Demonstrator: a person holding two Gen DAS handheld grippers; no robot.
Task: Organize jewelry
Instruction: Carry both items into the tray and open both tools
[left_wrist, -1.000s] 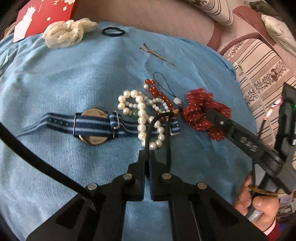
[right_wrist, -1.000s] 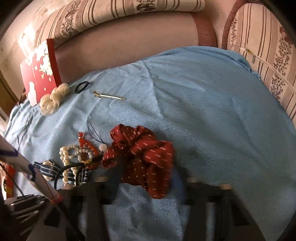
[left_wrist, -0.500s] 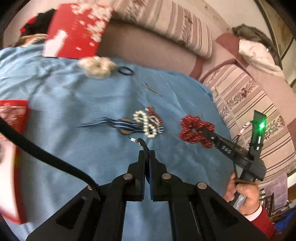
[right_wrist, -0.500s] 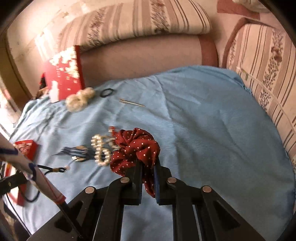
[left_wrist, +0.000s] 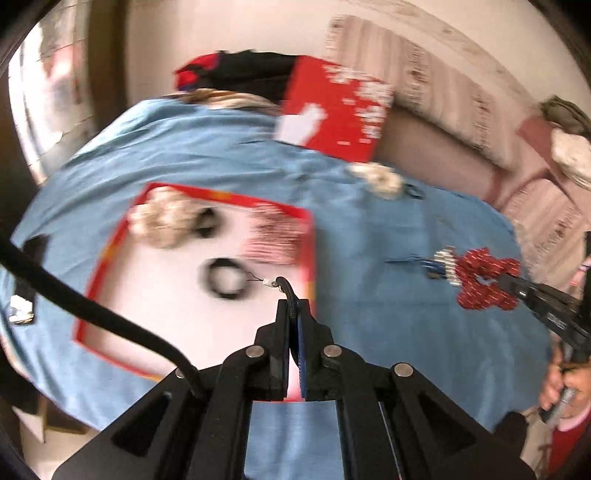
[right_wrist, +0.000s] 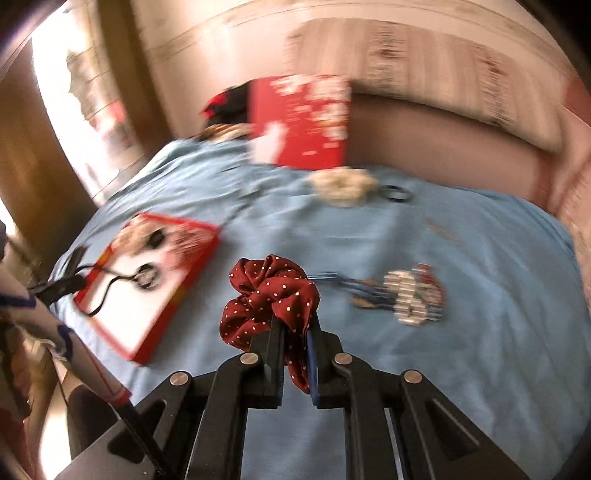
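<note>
Both grippers are clamped: the left gripper pinches a black cord over the red-rimmed box, the right gripper grips a dotted red scrunchie above the blue cloth. Motion blur smears the box's contents, the pearl pile and the print on the far red card; no writing is legible.

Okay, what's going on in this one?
A person with a gripper in each hand is sorting accessories on a blue cloth. The left gripper is shut on a thin black cord, held over the open red box, which already holds a few pieces. The right gripper is shut on the red dotted scrunchie, lifted off the cloth. The pearls and watch strap lie on the cloth.
</note>
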